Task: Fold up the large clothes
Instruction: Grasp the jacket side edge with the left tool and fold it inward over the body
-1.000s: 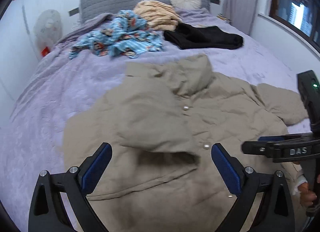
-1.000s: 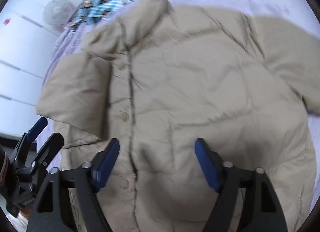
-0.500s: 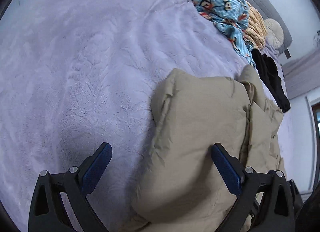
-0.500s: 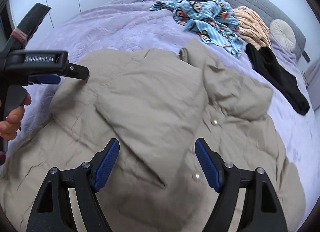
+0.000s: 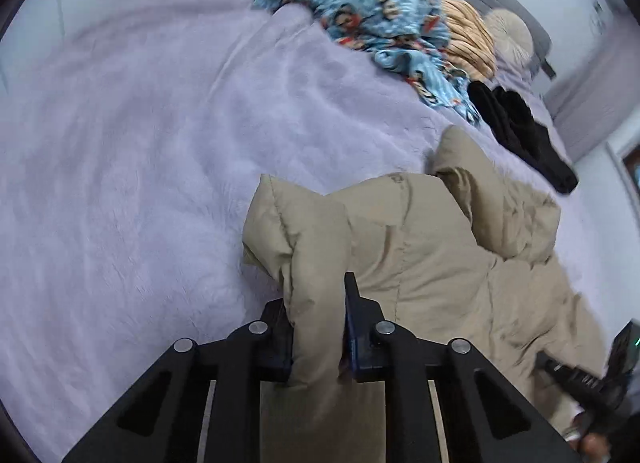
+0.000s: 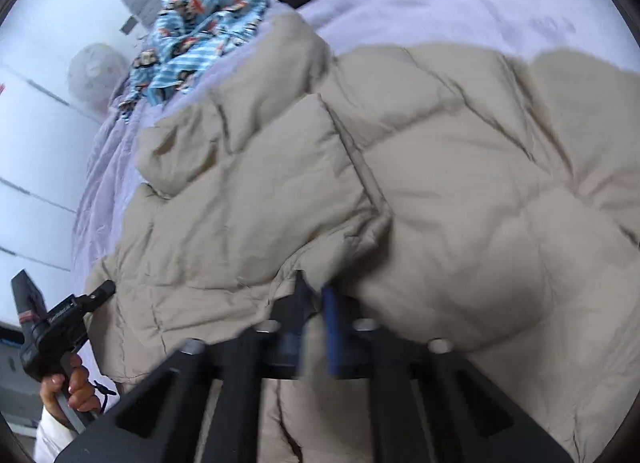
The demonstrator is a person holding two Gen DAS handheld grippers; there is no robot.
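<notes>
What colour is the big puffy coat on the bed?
The puffy coat is plain beige, a light tan. The right wrist view shows it best.

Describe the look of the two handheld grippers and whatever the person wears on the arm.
Left gripper: matte black plastic frame with triangular cut-outs, silver round pivot bolts, dark blue pads on the fingers. Right gripper is built the same, though blurred here. Seen from the side, the tool has a black pistol-style handle with small white lettering, unreadable. A white sleeve shows at the wrist.

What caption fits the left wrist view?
Left gripper closing on a puffy fold of the beige jacket on a lilac bedspread.
</notes>
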